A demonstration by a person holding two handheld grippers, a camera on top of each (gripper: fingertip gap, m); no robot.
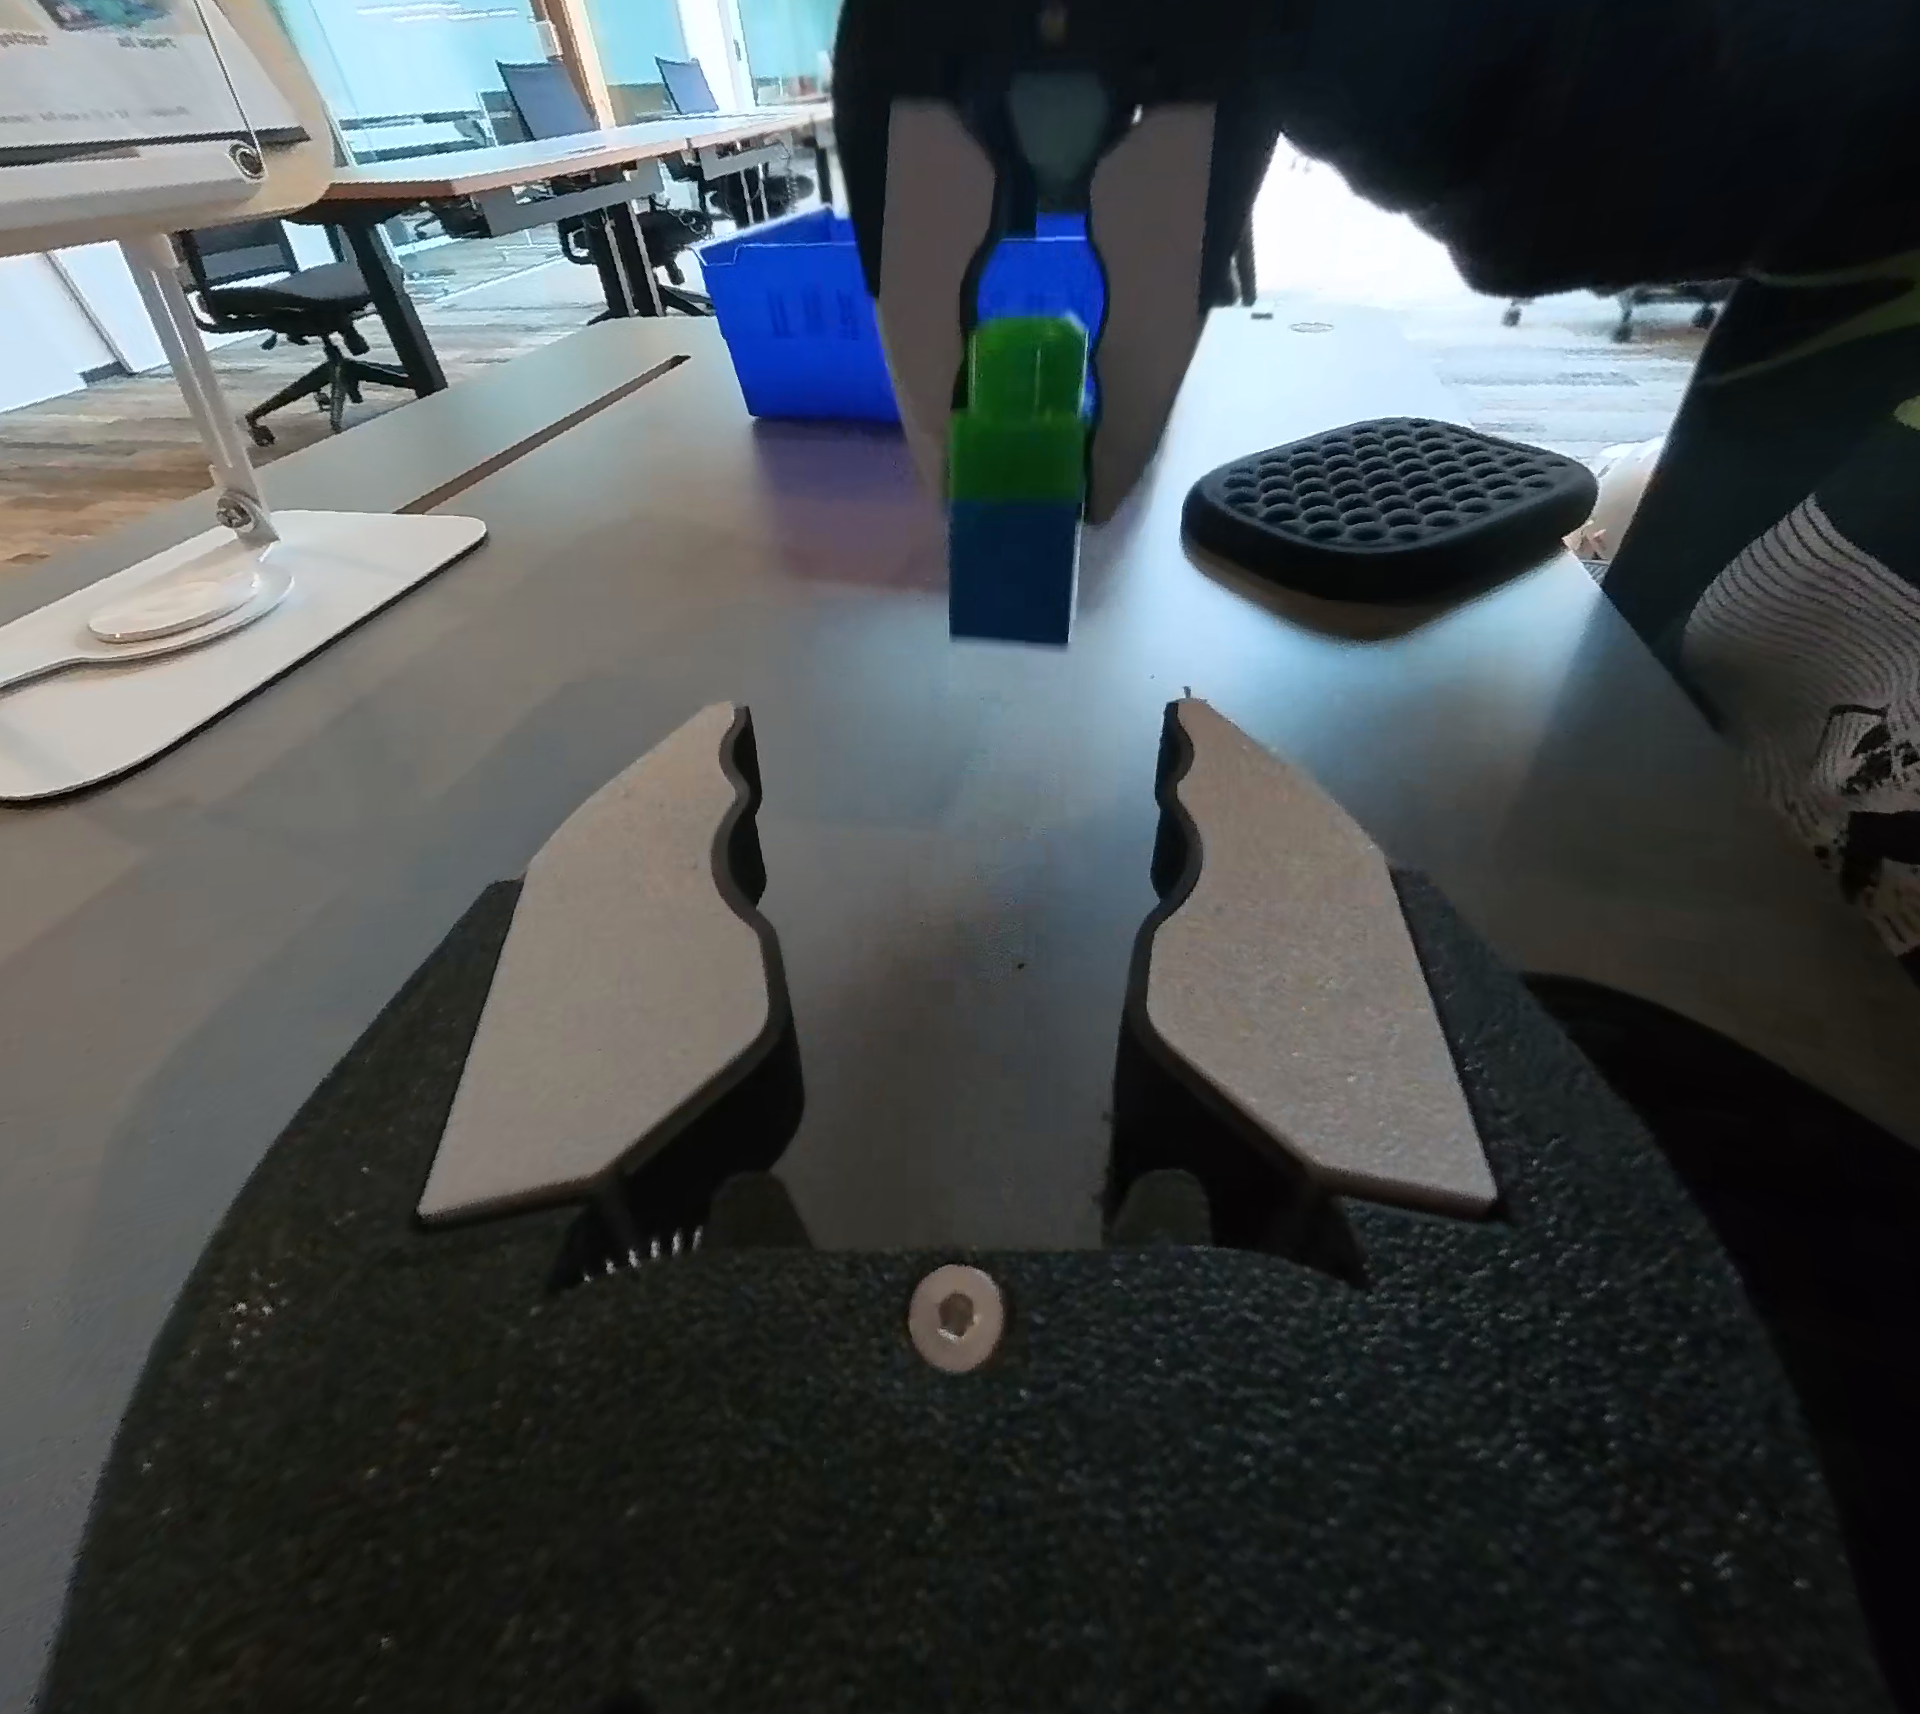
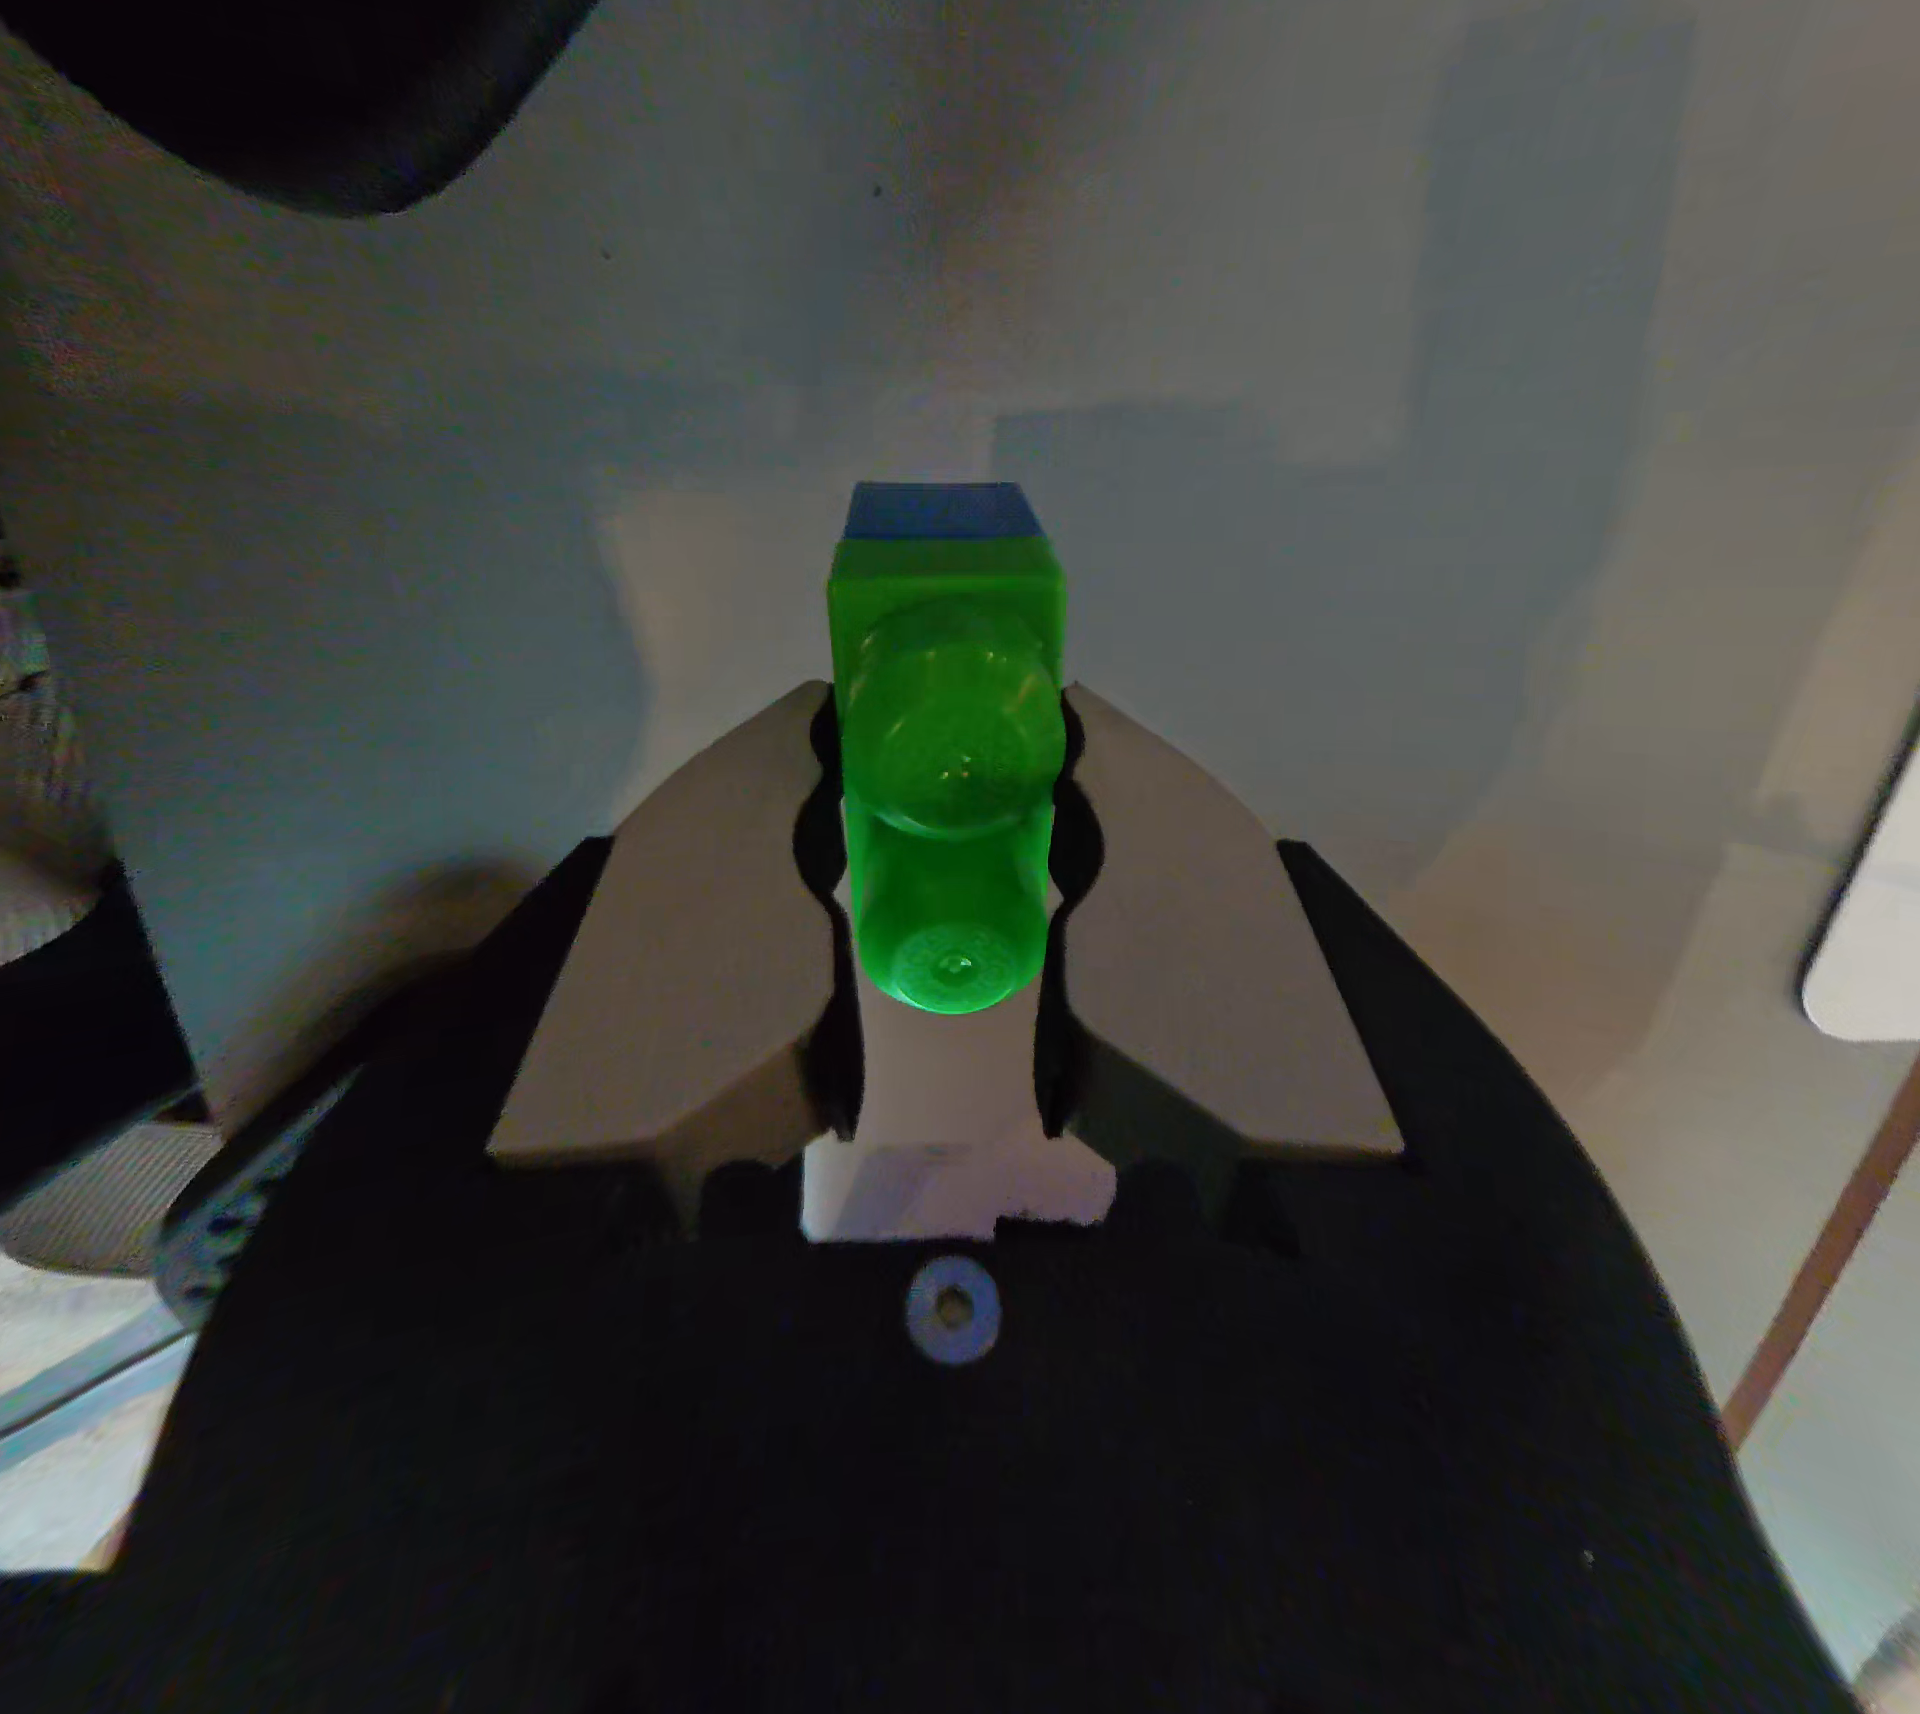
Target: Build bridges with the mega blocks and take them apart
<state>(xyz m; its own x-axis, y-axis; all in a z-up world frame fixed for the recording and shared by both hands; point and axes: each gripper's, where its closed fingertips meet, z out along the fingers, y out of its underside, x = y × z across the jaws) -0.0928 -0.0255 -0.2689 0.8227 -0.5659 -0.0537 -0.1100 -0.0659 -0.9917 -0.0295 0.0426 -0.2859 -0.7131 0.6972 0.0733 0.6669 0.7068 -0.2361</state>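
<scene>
Our right gripper pinches the translucent green plastic block stacked on a blue block, while only the left view shows our spread left gripper and a blue plastic bin at centre.

Blue bin partly hidden behind right gripper; green block conceals most of blue block; stand cropped at left edge.

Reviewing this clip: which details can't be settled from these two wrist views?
- Blue bin contents: left wrist view, its wall and the right gripper hide them.
- Whether the blue block under the green block touches the table: motion blur.
- Blue block's shape: right wrist view, green block covers it.
</scene>
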